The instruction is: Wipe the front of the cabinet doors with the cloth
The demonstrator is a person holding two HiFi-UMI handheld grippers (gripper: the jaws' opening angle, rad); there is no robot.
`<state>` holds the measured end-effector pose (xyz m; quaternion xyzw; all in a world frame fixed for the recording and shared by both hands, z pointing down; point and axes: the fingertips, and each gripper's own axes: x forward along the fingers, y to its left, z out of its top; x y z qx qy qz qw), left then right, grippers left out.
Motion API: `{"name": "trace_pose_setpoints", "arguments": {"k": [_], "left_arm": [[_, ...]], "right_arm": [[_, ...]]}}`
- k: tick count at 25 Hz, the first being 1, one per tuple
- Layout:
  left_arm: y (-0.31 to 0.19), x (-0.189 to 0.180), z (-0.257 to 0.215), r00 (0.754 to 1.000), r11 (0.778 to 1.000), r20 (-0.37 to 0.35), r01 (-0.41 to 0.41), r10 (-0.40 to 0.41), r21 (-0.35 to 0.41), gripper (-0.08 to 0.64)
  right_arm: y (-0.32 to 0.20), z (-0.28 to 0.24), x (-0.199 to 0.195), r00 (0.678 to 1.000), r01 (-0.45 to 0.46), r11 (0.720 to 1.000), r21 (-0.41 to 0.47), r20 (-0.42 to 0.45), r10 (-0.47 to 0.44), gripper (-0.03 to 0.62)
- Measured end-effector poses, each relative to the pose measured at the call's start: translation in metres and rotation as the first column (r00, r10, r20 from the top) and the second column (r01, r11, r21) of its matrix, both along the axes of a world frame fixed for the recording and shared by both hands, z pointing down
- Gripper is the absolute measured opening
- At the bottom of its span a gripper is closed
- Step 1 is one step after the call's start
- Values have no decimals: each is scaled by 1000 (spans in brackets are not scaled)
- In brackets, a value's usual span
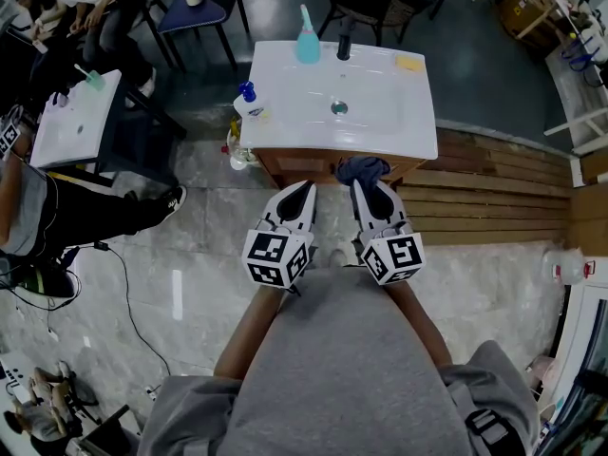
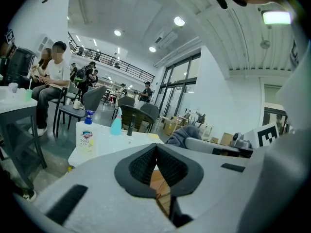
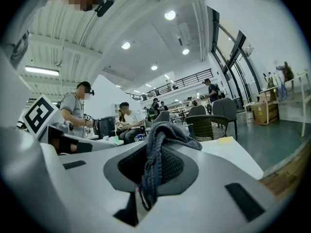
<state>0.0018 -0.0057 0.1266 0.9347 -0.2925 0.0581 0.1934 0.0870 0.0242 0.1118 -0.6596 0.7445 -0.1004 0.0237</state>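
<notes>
Left tongs pinched shut, empty. Right tongs clamped on grey cloth, wad bunched at tips, tail hanging down. Wooden cabinet front dead ahead, just past cloth, so right hand's job I'd guess.

Dark grey-blue cloth, white sink top, brown wooden cabinet, turquoise bottle, pale grey marbled floor
</notes>
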Motion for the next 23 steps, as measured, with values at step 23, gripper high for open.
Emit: {"name": "trace_pose_setpoints", "arguments": {"k": [23], "left_arm": [[1,10,5,1000,1000,9,-13,13,-5,8]], "right_arm": [[-3,5,4,1000,2,1000,2,13,-2,46]]}}
